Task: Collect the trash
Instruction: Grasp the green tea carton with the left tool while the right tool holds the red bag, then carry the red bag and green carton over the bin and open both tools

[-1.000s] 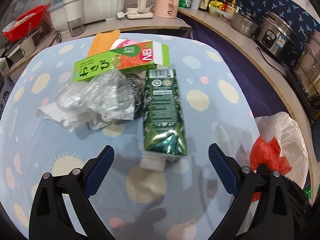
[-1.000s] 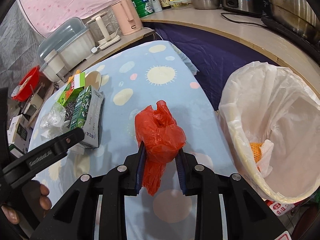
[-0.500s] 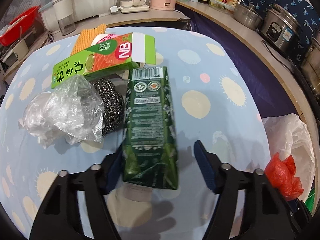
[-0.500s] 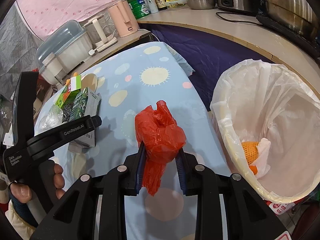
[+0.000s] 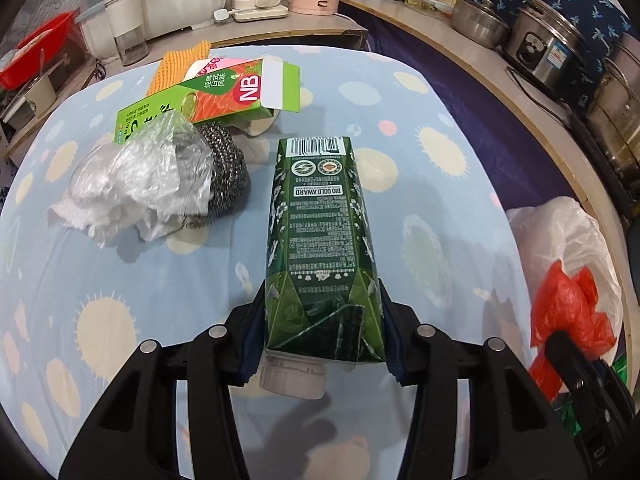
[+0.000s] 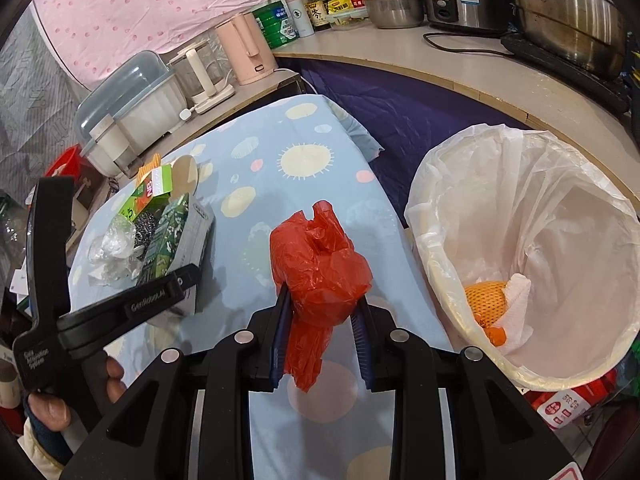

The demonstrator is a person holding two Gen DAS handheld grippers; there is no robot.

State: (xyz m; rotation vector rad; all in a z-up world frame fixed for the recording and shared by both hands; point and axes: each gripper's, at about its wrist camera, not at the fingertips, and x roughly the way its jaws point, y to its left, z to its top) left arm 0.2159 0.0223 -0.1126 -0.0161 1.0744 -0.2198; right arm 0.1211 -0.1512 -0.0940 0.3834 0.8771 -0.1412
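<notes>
Lying flat on the sun-patterned blue tablecloth point(image 5: 400, 92), the dark green drink carton point(image 5: 320, 240) serves as the landmark. Furthest to its left sits a crumpled clear plastic wrapper point(image 5: 148, 172) over white tissue paper point(image 5: 96, 216), both wrinkled and soft-edged. Between that heap and the carton rests a steel wool scourer point(image 5: 226, 176), a grey coiled ball half hidden under the plastic. Behind these, up and left of the carton, a glossy green and orange cardboard box point(image 5: 208, 96) lies with its end flap open, covering most of an orange knitted cloth point(image 5: 176, 64).

The left gripper point(image 5: 320, 328) has just been closing its jaws, and its blue ribbed pads now press both sides of the carton's gabled end — roughly half open, clamped around the waxy card. The carton's grey screw cap point(image 5: 292, 376) points toward the camera, partly hidden under the fold.

Right of the carton, the right gripper point(image 6: 320, 336) has its jaws narrowed onto a bunched red plastic bag point(image 6: 320, 268), thin and shiny, with a tail hanging below the pads. Further right stands a round bin with a white plastic liner point(image 6: 520, 208); inside lie an orange mesh ball point(image 6: 484, 300) and a white tissue point(image 6: 516, 304). The bin's lower edge is cut off by the gripper body.
</notes>
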